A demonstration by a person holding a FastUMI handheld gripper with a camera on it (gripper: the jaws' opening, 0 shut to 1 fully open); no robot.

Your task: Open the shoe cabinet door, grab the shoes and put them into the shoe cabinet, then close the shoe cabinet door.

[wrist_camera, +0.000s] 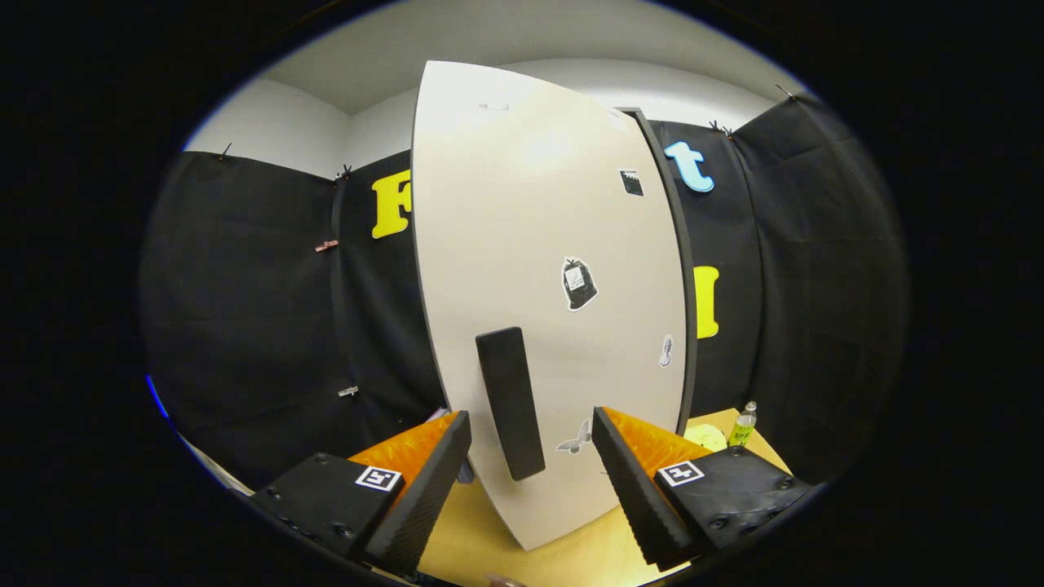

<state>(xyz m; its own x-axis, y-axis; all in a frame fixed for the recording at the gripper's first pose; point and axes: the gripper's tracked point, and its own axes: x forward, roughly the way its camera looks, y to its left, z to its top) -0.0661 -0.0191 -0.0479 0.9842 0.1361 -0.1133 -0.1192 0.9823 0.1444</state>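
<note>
handle (510, 403), black flat oblong bar on cream-white shoe cabinet door panel (538, 244): dead ahead of gripper (531, 444), lower end reaching down between spread fingers, touching neither. long axis near upright, top leaning slightly toward left finger. tongs apart, gripping nothing. door panel w/ dark edge strip standing on tan wooden tabletop (481, 538); can't tell if shut or swung out, so fits opening or closing stage alike. shoes: none spotted. count: 1 handle, 1 door, 4 stickers on panel, 1 small green-label plastic bottle (743, 426) beyond right finger.
</note>
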